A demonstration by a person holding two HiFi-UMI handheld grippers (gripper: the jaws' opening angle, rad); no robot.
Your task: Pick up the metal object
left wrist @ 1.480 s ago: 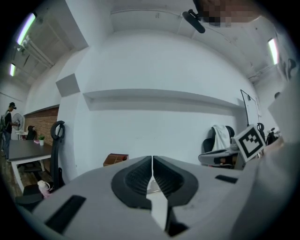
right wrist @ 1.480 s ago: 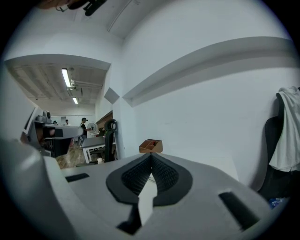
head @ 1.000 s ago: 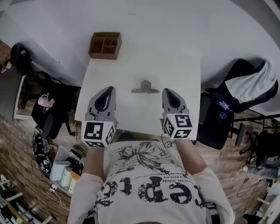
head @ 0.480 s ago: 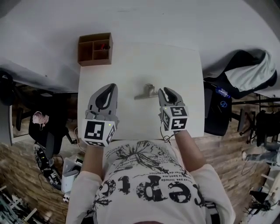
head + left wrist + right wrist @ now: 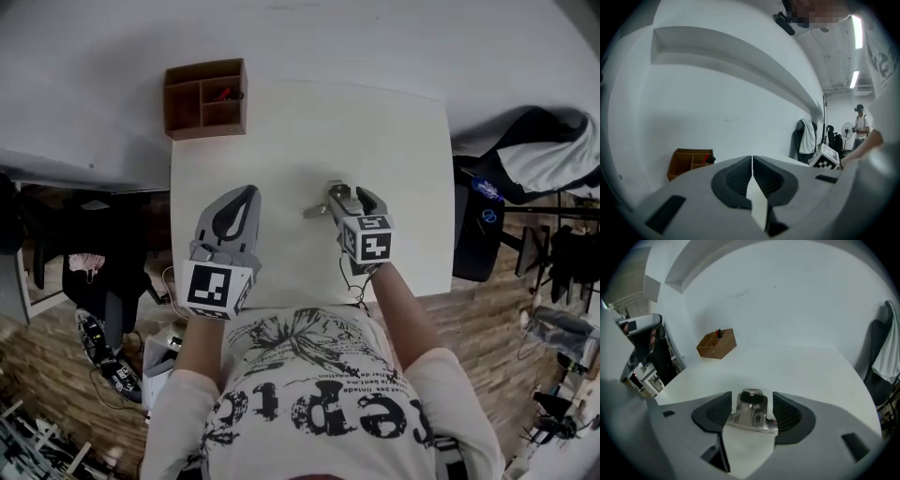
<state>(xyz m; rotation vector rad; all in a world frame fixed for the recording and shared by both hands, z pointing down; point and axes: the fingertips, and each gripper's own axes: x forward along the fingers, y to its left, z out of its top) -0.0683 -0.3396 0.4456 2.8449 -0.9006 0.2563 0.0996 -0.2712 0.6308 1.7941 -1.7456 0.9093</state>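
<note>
Between spread jaws of right claw (image 5: 752,399): metal clip (image 5: 750,416), partly visible in head view; left claw (image 5: 752,160) pressed together.

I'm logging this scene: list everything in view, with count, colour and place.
table: one, white, centre.
wooden box: one, brown, with compartments, at the table's far left corner.
red item: one, inside the box; too small to identify.
metal clip: one, silver, between the right gripper's fingers.
chair: one, black, right of the table.
garment: one, pale grey, draped on that chair.
shirt: one, white with black print, on the person.
left gripper: one, grey, fingers together, nothing between them, over the table's near left.
right gripper: one, grey, fingers apart on either side of the clip.
</note>
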